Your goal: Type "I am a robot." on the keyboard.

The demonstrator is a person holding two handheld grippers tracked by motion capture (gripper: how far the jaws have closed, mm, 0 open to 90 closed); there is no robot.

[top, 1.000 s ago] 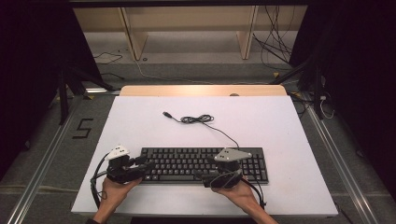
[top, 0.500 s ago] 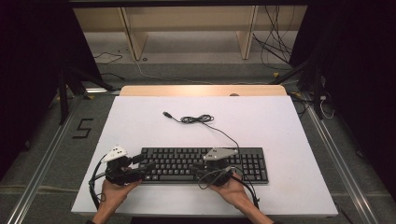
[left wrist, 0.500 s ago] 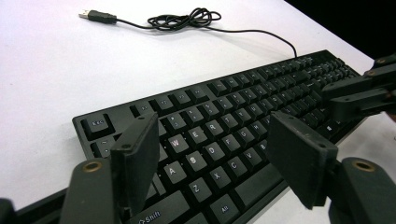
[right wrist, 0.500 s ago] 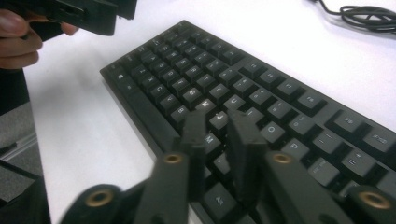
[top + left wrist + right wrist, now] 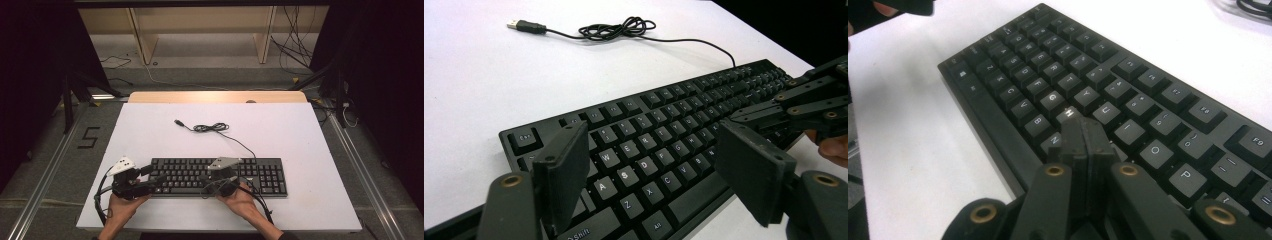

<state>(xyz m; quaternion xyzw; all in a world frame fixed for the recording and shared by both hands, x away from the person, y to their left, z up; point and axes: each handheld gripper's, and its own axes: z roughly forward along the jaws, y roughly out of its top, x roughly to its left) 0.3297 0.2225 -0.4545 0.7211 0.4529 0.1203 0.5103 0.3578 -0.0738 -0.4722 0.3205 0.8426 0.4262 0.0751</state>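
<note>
Keyboard (image 5: pixel 217 176) lies flat near the front edge of the white surface (image 5: pixel 320 150), long side along that edge. Nearest, the left gripper (image 5: pixel 659 172) hovers over the keyboard's left end with its jaws wide, having just been opening, and nothing between them but air above the letter keys. The right gripper (image 5: pixel 1082 132) sits over the middle of the keyboard, its jaws just drawn fully together, tips at the H key; whether they touch it I cannot tell. This looks like key pressing with the closed tips. To do it well, the right gripper should come straight down on one cap, staying clear of its neighbours, while the left gripper stays off the keys. Farther back, the keyboard's cable (image 5: pixel 212 128) coils toward the surface's middle, its USB plug (image 5: pixel 178 122) lying loose.
</note>
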